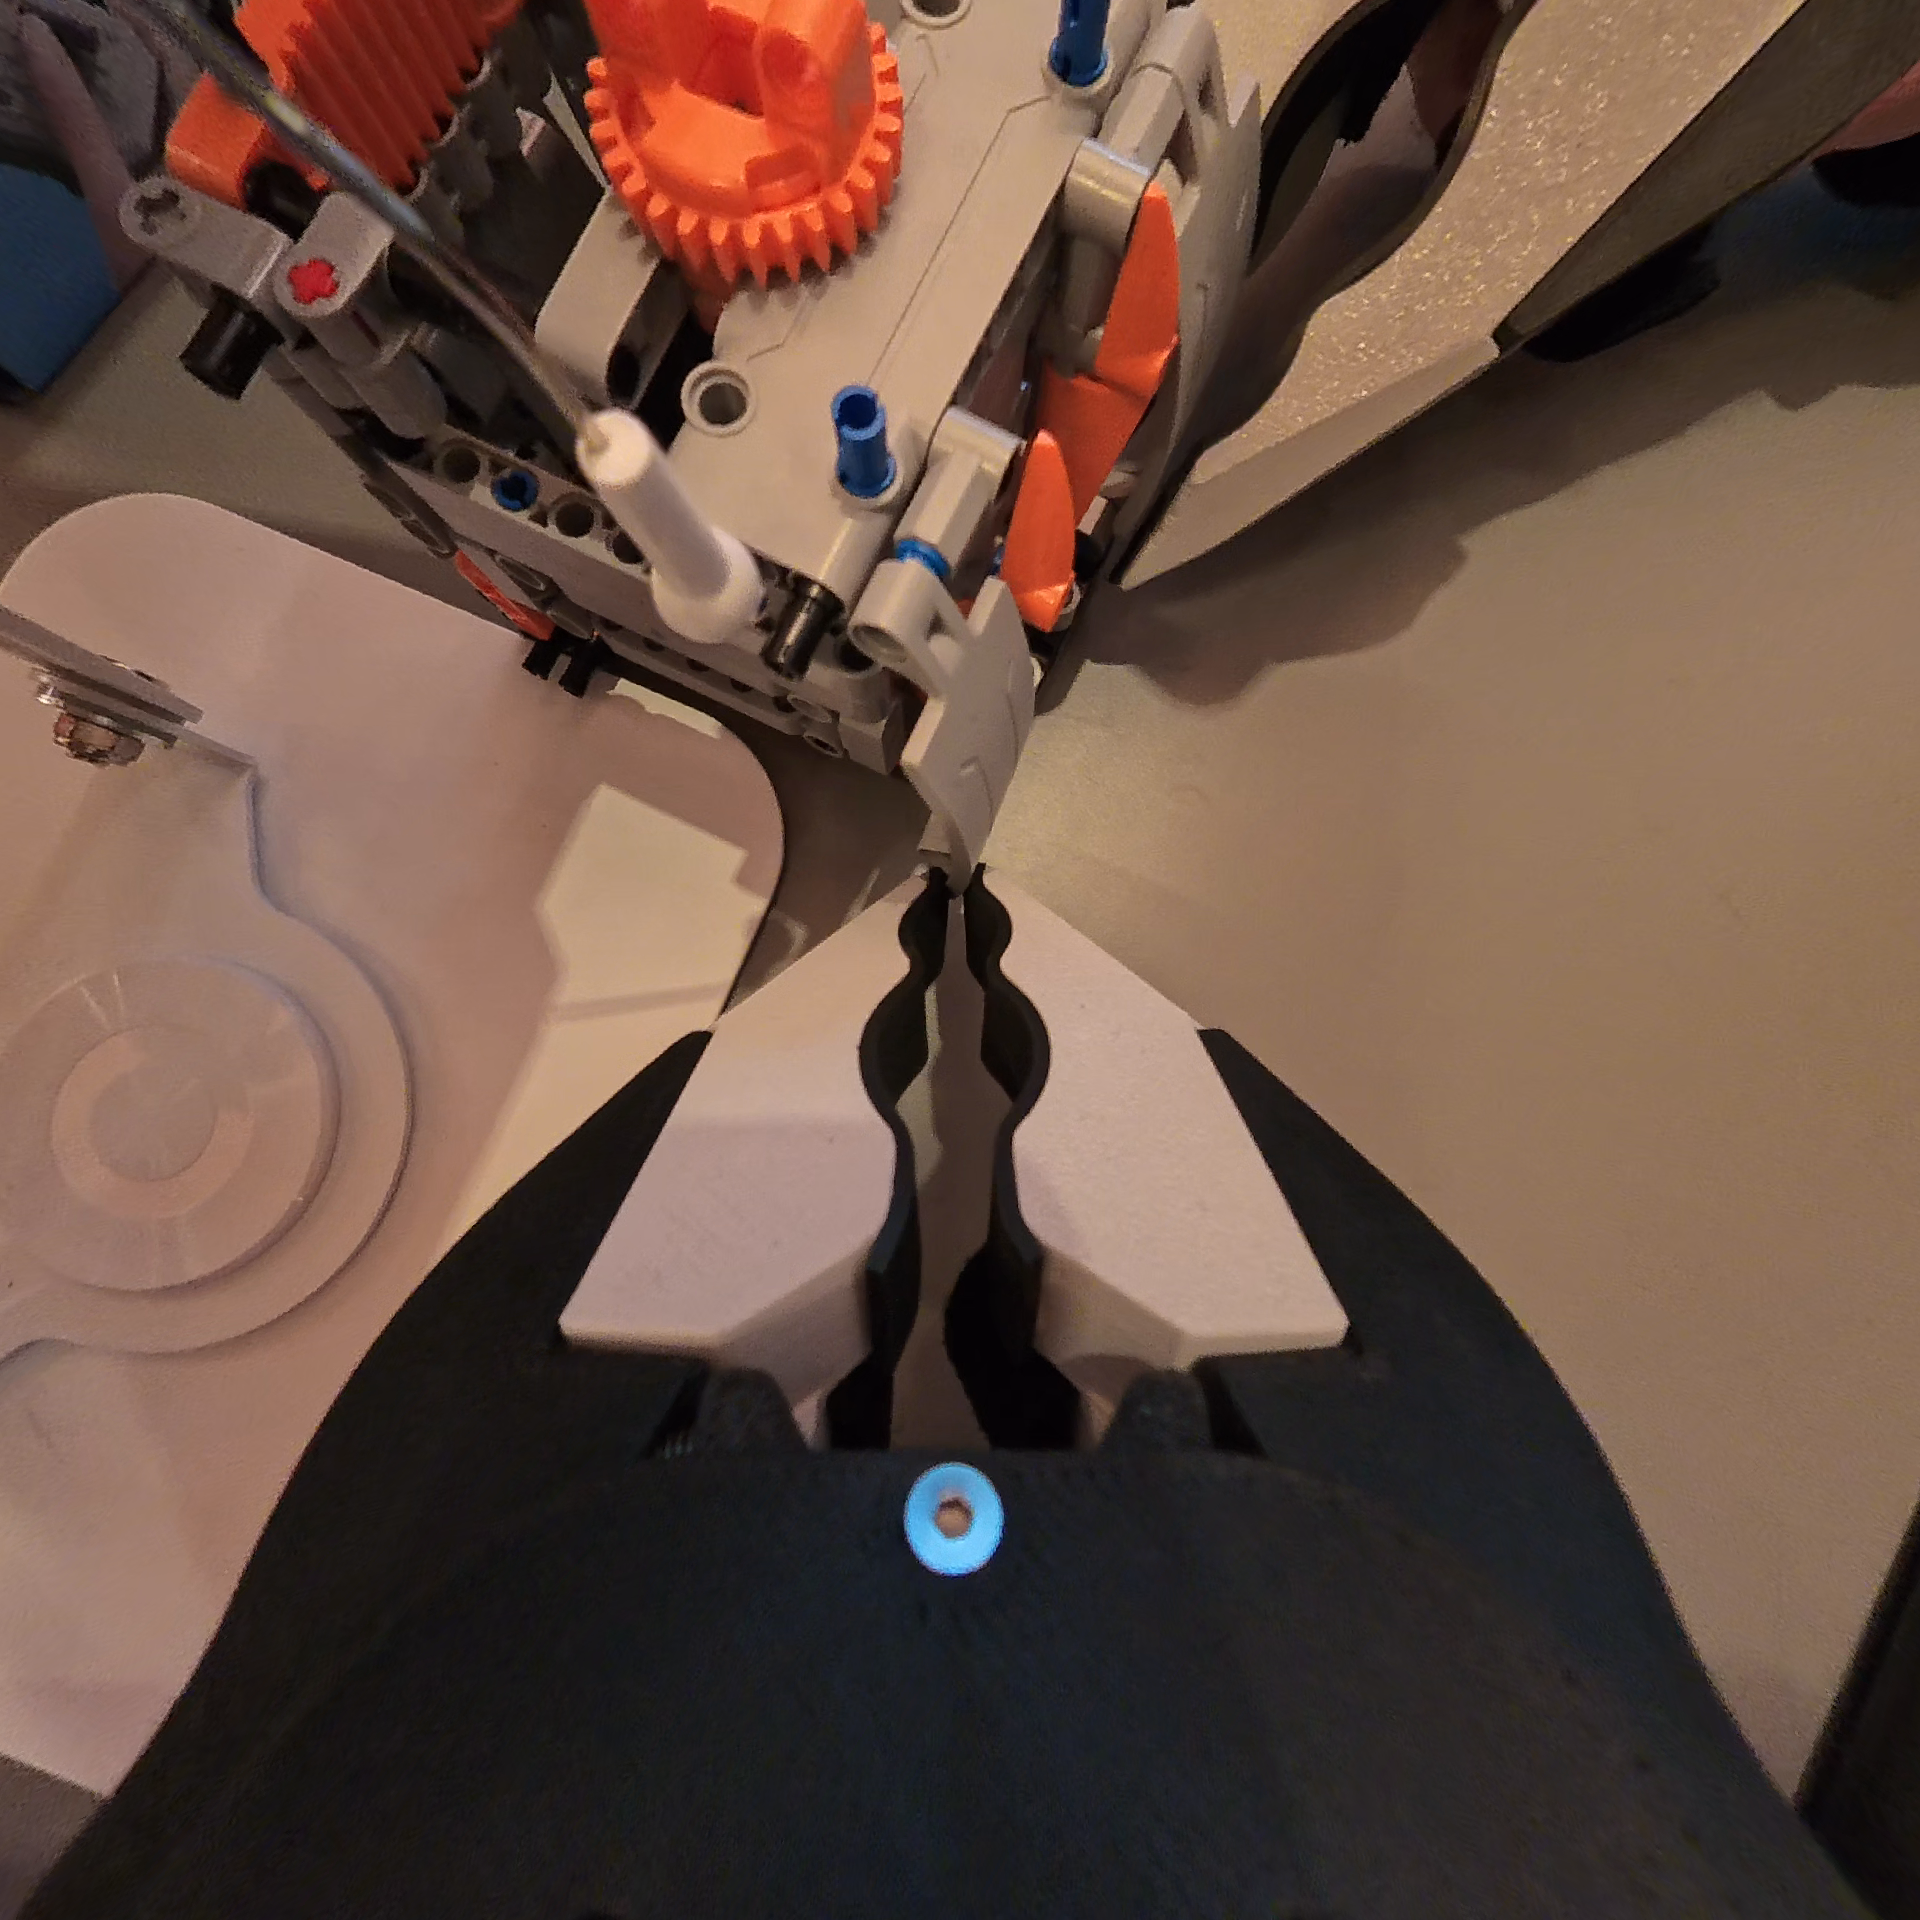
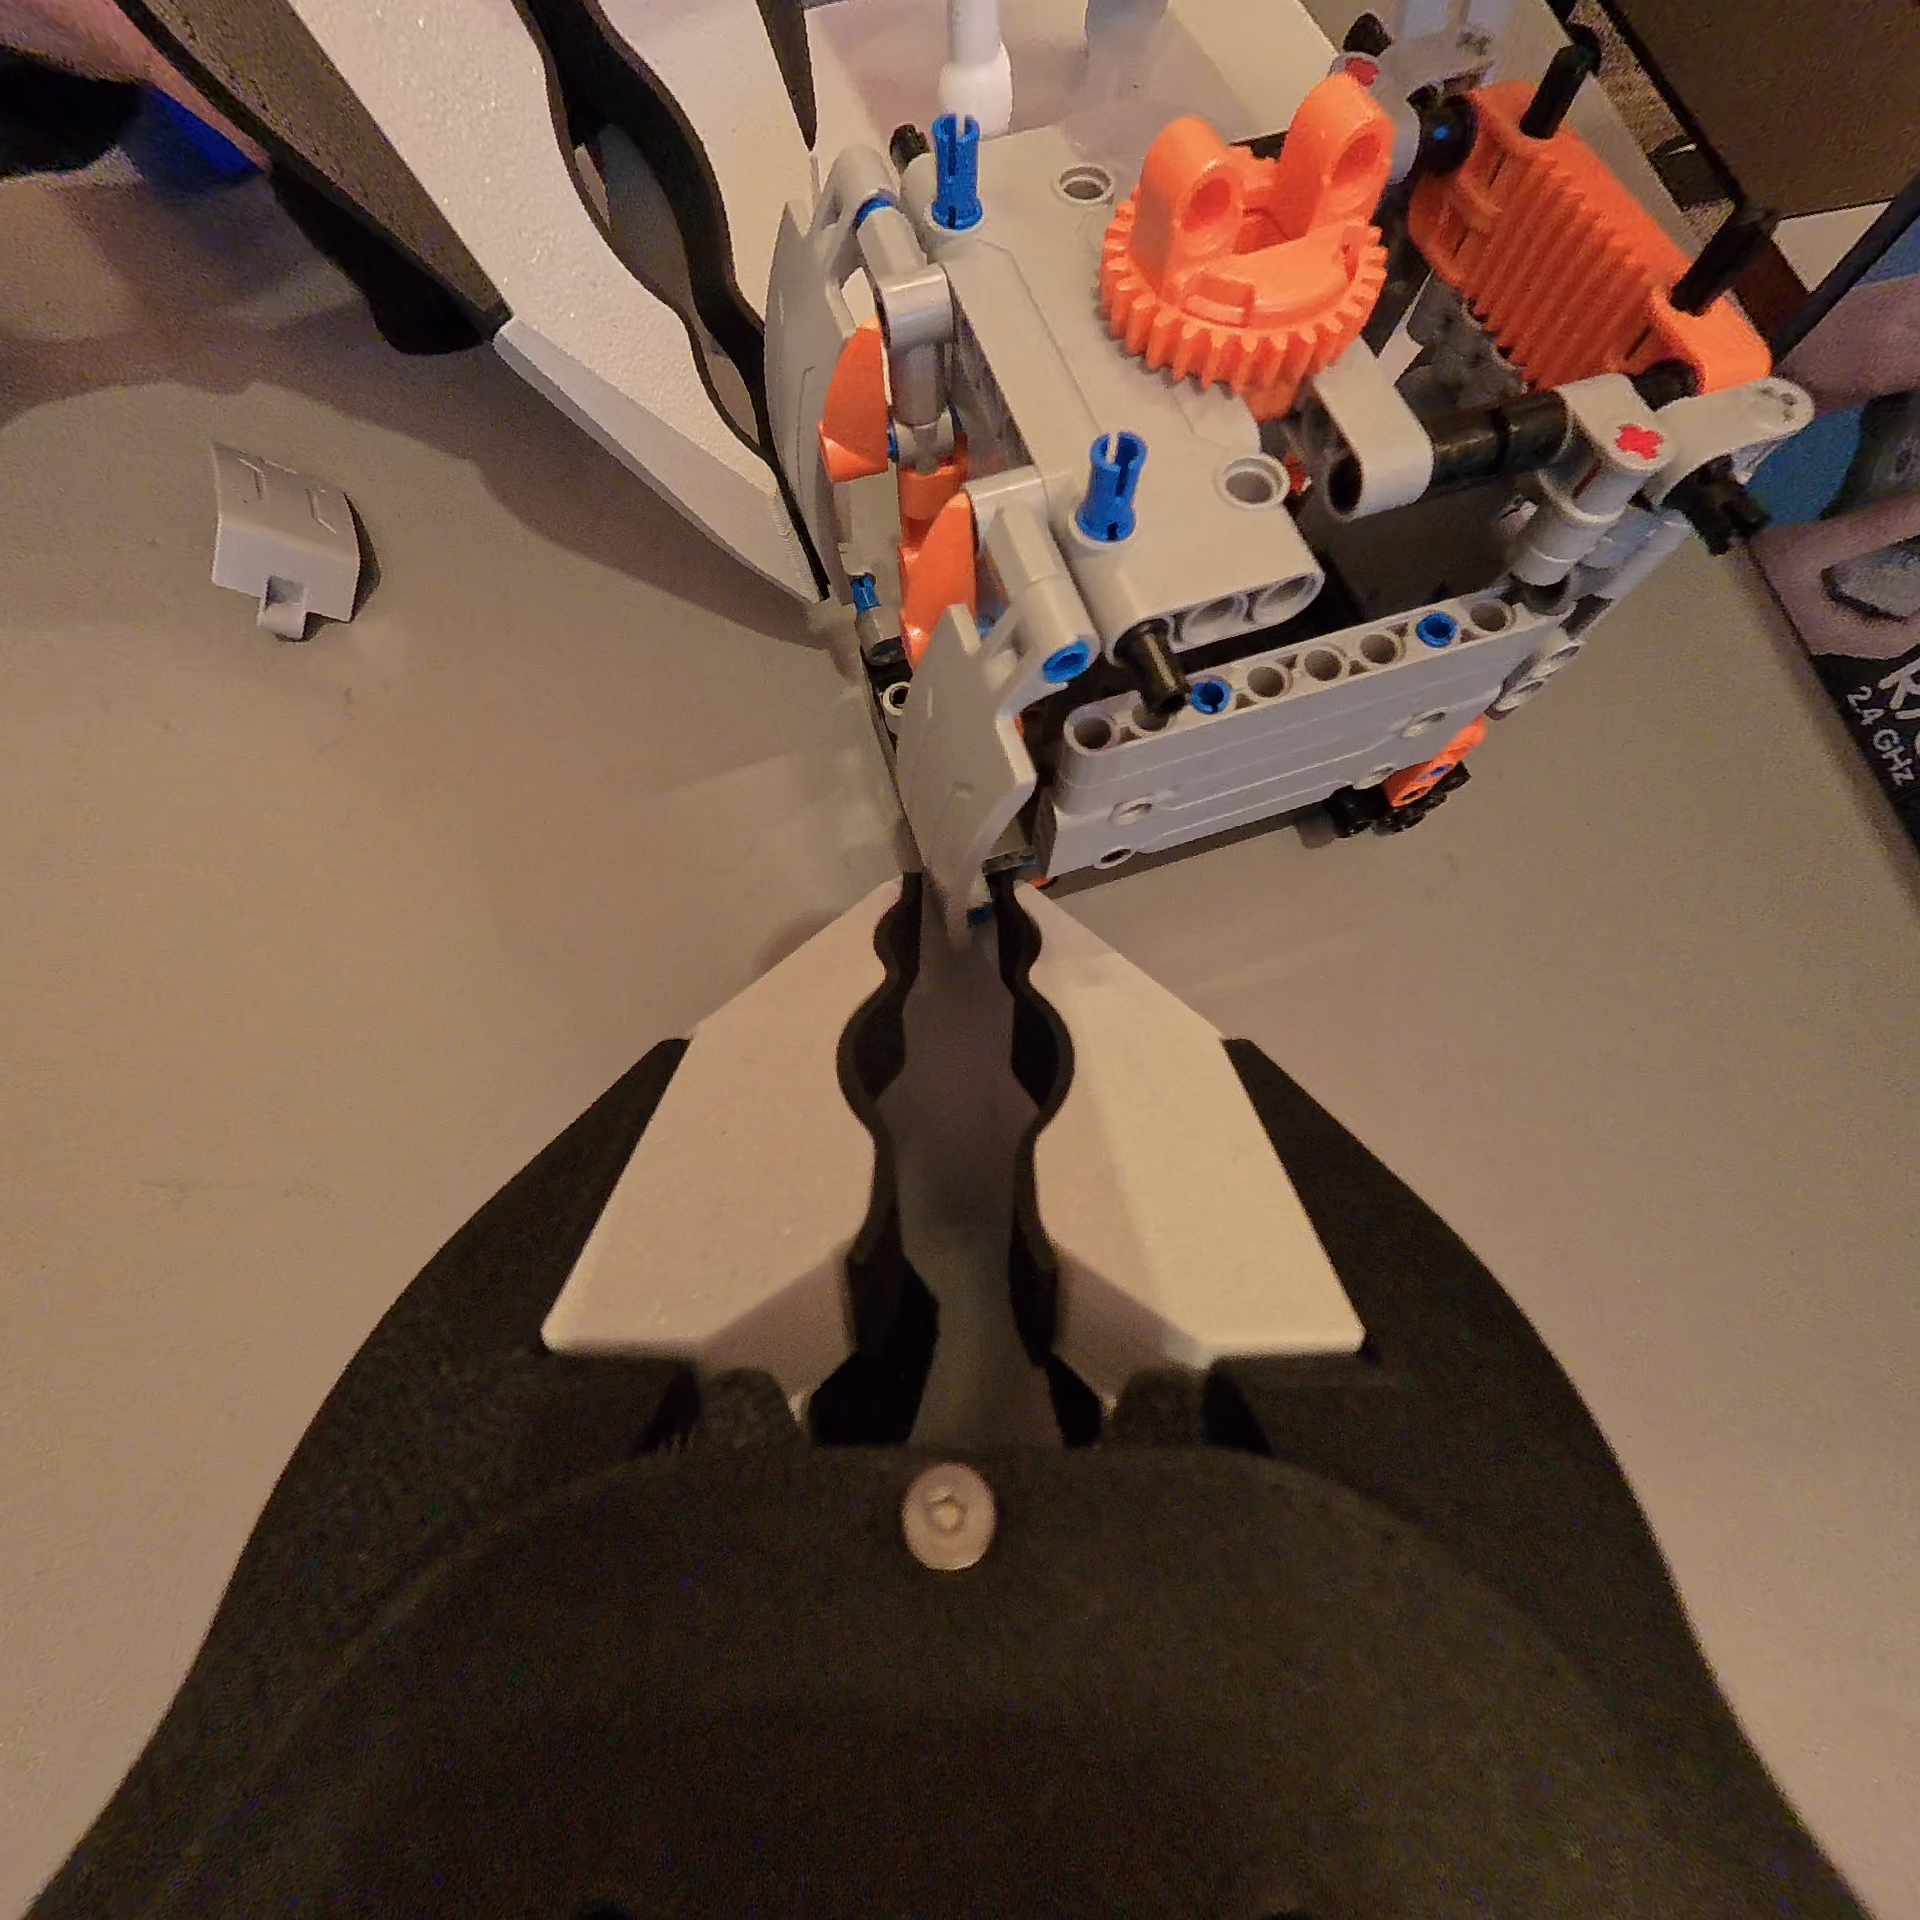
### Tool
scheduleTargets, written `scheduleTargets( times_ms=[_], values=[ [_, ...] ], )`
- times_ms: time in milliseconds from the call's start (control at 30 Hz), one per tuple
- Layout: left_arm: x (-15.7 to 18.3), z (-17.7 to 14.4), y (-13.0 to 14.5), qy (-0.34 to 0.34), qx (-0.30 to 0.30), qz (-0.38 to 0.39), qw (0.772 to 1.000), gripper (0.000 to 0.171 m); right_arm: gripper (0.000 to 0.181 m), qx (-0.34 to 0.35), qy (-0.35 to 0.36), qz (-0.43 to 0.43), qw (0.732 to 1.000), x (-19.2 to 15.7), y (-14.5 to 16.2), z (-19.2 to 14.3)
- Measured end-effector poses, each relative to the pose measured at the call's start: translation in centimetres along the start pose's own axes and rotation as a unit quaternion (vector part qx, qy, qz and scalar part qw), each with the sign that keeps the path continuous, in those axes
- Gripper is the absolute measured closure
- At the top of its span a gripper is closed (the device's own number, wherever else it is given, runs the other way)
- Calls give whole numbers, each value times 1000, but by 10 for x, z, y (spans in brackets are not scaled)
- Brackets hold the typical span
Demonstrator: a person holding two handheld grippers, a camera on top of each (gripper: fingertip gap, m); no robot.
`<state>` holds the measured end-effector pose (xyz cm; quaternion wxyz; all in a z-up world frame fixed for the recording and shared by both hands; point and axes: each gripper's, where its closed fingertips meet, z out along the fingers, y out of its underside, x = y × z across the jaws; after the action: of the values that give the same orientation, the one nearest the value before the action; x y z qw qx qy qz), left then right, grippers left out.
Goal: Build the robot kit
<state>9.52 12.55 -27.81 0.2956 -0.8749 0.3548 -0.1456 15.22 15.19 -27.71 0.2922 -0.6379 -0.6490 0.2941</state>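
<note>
A grey and orange brick-built model [image 1: 914, 312] stands on the beige table, with an orange gear [image 1: 743, 135] on top and blue pins [image 1: 862, 436] sticking up. My left gripper [image 1: 954, 883] is shut on the lower tip of a grey curved panel [image 1: 971, 727] at the model's near corner. In the right wrist view my right gripper [image 2: 961, 914] is shut on another grey curved panel [image 2: 961, 748] of the same model [image 2: 1195, 520]. The left gripper's fingers [image 2: 644, 312] reach in from the upper left to a panel [image 2: 795, 395] on the model's far side.
A loose grey panel piece [image 2: 286, 540] lies on the table to the left. A white base plate with a clear disc [image 1: 208, 1091] sits left of the model. A white tube on a wire [image 1: 675, 530] leans over the model. A dark box [image 2: 1870, 686] stands at the right edge. Across from one pair of fingers to the other is roughly 7 centimeters.
</note>
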Motion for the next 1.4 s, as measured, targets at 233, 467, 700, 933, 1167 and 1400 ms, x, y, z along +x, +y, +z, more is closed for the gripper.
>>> scheduleTargets(
  times_ms=[233,467,700,933,1167,1400],
  values=[
    [0,2,-2,-2,5,-1,1000,171,170,5,-4,6,1000,3,0,0],
    [-3,3,-4,7,20,-23,1000,171,174,4,1,1,1000,6,0,2],
    [-1,5,-7,36,34,-36,998,170,174,3,-7,-1,1000,7,1,2],
    [-5,5,-9,58,40,-46,996,170,174,-3,-12,-11,1000,7,2,2],
    [-16,8,-8,21,40,-35,998,166,175,-5,-9,-19,1000,8,1,5],
    [-15,12,-9,26,48,-37,998,169,175,-7,-9,-20,1000,9,2,4]
  ],
)
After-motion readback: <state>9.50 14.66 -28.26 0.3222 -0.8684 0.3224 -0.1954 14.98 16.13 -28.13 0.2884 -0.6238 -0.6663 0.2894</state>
